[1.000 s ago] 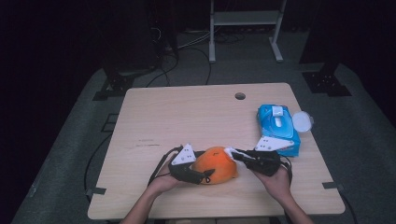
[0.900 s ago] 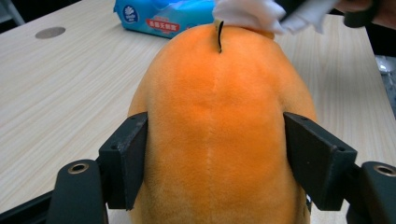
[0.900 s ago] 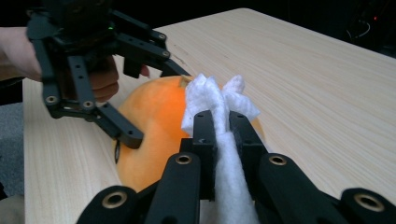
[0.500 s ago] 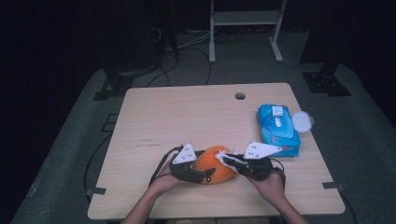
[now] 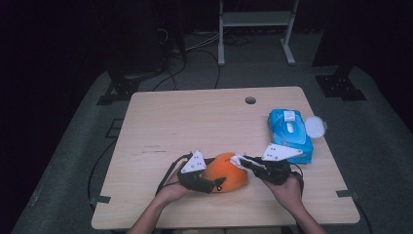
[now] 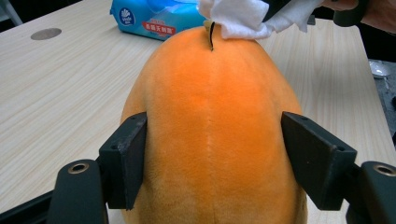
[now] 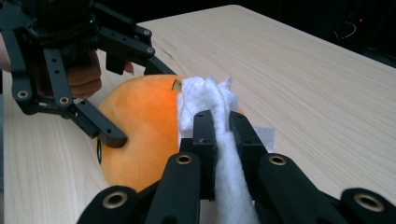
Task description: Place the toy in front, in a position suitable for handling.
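An orange plush fruit lies near the table's front edge. My left gripper is shut on it from the left; in the left gripper view both pads press the sides of the plush fruit. My right gripper comes in from the right, shut on a white wipe. The wipe rests against the fruit's stem end. In the right gripper view the right gripper pinches the wipe, and the left gripper straddles the plush fruit.
A blue wipes pack lies at the table's right edge, with a round clear lid beside it. A cable hole sits near the far edge of the wooden table. Dark floor and stand legs surround the table.
My right gripper has shifted slightly left and back with the wipe against the fruit's end. The left gripper and the fruit have stayed in place.
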A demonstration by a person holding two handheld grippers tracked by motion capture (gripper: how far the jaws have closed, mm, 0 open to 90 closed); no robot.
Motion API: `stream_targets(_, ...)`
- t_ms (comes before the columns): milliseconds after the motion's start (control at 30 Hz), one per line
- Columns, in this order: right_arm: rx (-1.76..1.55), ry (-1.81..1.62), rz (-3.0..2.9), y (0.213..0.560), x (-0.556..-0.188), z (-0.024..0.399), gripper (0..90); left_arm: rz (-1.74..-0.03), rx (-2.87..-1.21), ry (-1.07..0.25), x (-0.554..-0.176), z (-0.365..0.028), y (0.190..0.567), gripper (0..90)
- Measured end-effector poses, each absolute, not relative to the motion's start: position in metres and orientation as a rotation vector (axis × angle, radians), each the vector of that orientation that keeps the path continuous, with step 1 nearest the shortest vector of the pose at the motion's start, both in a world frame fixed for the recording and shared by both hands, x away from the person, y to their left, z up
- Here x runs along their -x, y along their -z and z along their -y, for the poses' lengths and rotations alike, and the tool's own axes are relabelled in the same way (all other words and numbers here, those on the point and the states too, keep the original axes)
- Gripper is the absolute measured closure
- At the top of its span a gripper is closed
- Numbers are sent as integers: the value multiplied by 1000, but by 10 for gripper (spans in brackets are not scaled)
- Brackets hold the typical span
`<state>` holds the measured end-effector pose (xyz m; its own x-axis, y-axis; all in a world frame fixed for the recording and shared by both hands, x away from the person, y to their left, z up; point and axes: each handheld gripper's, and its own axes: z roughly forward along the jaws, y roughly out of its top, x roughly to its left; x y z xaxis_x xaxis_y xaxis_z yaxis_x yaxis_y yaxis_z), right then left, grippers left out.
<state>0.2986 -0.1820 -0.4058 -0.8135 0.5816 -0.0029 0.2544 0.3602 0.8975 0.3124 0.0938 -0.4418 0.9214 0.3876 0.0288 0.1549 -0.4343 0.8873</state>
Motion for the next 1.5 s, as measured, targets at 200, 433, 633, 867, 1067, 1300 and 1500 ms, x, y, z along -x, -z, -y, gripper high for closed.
stream_targets(200, -660, -1476, -2370, 412, -289, 158, 817, -371, -2028, -300, -311, -87, 441, 247)
stream_targets(433, -572, -1421, -2408, 411, -284, 149, 819, -398, -2012, -286, -312, -92, 443, 247)
stream_targets(633, -724, -1424, -2319, 408, -299, 184, 819, -412, -2003, -272, -314, -92, 443, 247)
stream_targets(867, -721, -1468, -2330, 406, -299, 177, 817, -327, -2047, -324, -304, -78, 438, 240)
stream_targets(1067, -704, -1485, -2331, 404, -301, 171, 818, -295, -2048, -338, -301, -78, 439, 228)
stream_targets(1300, -813, -1532, -2331, 410, -310, 193, 817, -282, -2044, -330, -302, -77, 439, 230)
stream_targets(1500, -725, -1572, -2361, 406, -303, 175, 816, -231, -2066, -361, -295, -71, 439, 238)
